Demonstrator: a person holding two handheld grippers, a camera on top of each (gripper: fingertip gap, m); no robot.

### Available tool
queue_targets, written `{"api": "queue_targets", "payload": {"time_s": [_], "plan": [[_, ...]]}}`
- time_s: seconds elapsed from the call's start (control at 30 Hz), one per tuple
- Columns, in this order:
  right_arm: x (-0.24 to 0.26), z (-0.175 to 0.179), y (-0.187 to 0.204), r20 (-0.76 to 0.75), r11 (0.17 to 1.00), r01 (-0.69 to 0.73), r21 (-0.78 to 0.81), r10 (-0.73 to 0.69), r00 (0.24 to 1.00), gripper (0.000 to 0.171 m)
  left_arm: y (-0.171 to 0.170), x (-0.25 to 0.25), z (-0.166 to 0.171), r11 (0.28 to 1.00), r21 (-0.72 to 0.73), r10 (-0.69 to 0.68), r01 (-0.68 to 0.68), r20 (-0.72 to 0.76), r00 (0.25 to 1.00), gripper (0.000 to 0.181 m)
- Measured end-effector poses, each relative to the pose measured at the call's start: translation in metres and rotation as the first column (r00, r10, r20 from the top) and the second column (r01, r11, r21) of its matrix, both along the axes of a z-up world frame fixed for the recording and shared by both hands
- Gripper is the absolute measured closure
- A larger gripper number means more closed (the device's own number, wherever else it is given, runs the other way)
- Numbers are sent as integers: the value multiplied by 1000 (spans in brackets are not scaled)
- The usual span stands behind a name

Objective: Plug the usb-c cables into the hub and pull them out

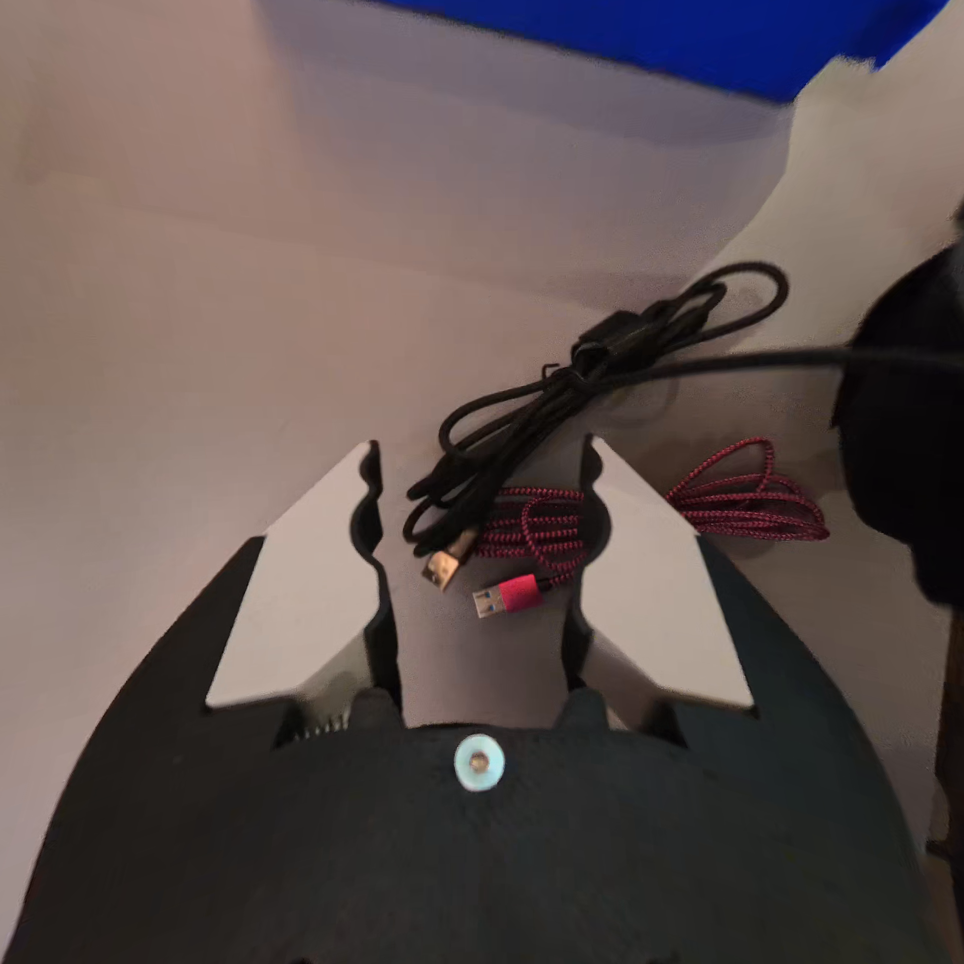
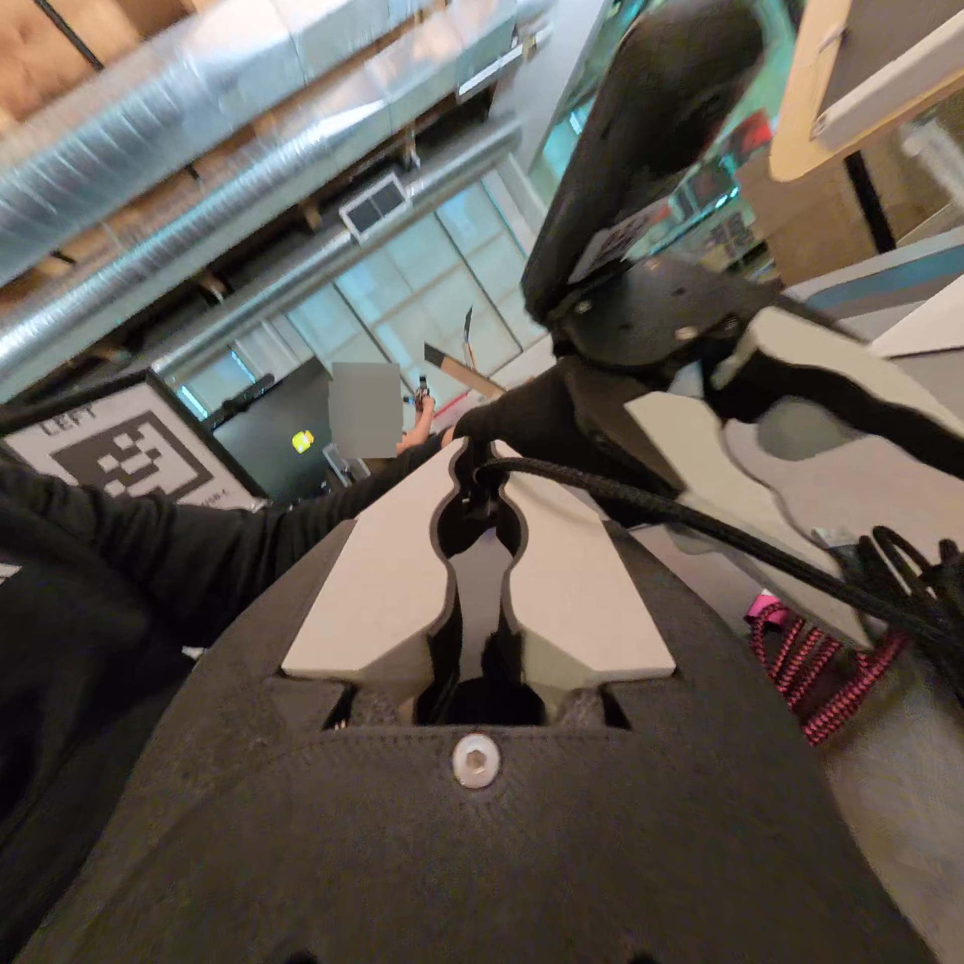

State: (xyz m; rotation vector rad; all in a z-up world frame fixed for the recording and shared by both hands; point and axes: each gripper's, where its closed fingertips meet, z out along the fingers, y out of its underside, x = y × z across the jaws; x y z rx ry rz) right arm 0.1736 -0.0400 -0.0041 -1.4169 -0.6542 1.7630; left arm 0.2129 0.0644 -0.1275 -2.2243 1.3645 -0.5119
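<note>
While the right gripper carries one cable end up off the table, the notes below hold.

Right gripper (image 2: 482,469): fingers nearly closed, pinching the end of the black braided cable (image 2: 678,527) at their tips; the connector itself is hidden between the pads.
Why held so: gripping close to the plug likely gives control of its angle for insertion.
Right pose: tilted steeply upward, camera facing ceiling ducts and windows, so the cable trails down and right to its bundle.
Left gripper (image 1: 482,454): jaws wide apart, holding nothing, angled down over the white table (image 1: 208,313).
Black bundle (image 1: 600,386): coiled and tied, lying just beyond the left fingertips; its gold USB-A plug (image 1: 448,563) rests between the fingers in the left wrist view.
Red braided cable (image 1: 537,527): coiled beside the black bundle, red USB-A plug (image 1: 508,600) pointing toward the camera.
Hub: not visible in either view; cannot tell where it sits.
Task stage, as judged: one cable picked up, no plugging yet.
Background: a person in dark sleeves (image 2: 156,547), marker board (image 2: 125,459) at left.
</note>
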Motion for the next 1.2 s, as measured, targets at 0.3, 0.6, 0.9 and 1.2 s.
{"api": "queue_targets", "payload": {"time_s": [0.3,0.6,0.9,1.2], "plan": [[27,11,38,-127,974,213,-82,-222,967,170,-42,-61,109,906,313,100,-284,494,864,135],[16,7,40,-41,957,291,-17,-292,956,169,-99,-12,114,657,754,-60,7,43,997,163],[20,7,40,-21,950,312,-28,-312,950,163,-84,-10,112,585,811,35,11,-39,999,178],[14,-9,-37,220,979,3,202,-48,974,138,-68,-46,145,869,402,78,-288,464,882,178]]}}
